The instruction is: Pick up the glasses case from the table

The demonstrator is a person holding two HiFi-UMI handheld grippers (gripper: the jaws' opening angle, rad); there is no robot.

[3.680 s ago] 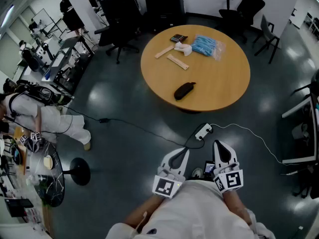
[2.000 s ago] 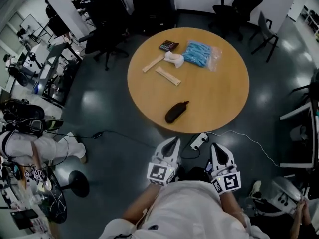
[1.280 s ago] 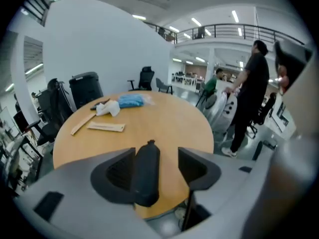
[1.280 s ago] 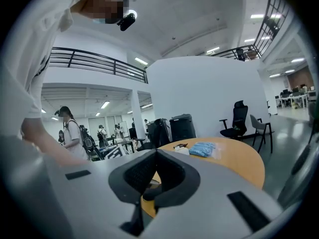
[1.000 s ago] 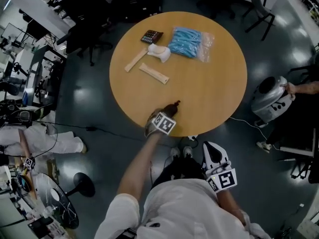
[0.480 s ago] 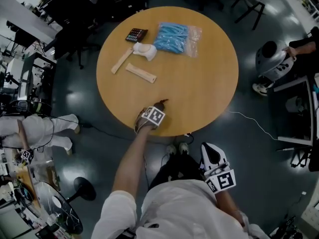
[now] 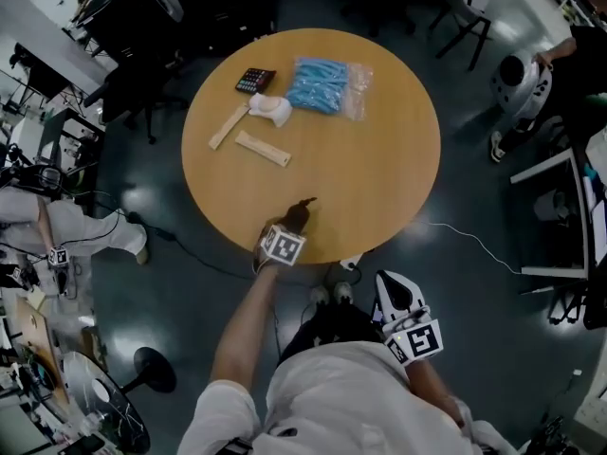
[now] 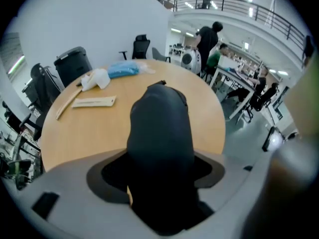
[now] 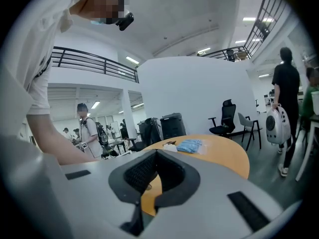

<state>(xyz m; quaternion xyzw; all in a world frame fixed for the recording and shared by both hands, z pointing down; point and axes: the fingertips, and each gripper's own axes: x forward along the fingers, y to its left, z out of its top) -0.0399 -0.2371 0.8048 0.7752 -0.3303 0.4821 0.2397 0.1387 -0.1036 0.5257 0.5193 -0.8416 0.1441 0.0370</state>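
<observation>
The black glasses case (image 7: 303,208) lies near the front edge of the round wooden table (image 7: 379,159). My left gripper (image 7: 295,219) reaches steeply down over it. In the left gripper view the case (image 8: 159,128) fills the space between the jaws, which are closing around it. A thin strip of table shows between the case and the left jaw. My right gripper (image 7: 391,288) hangs by my side off the table, shut with nothing in it. It looks level across the table in the right gripper view (image 9: 148,185).
At the far side of the table lie a blue plastic packet (image 7: 321,83), a calculator (image 7: 254,81), a white crumpled object (image 7: 271,110) and two wooden sticks (image 7: 263,149). Office chairs stand round the table. A white cable (image 7: 465,235) runs over the floor. A person stands at the right (image 7: 560,55).
My left arm has stretched from my side out to the case at the table's front edge and stays over it. The right gripper stays at my side.
</observation>
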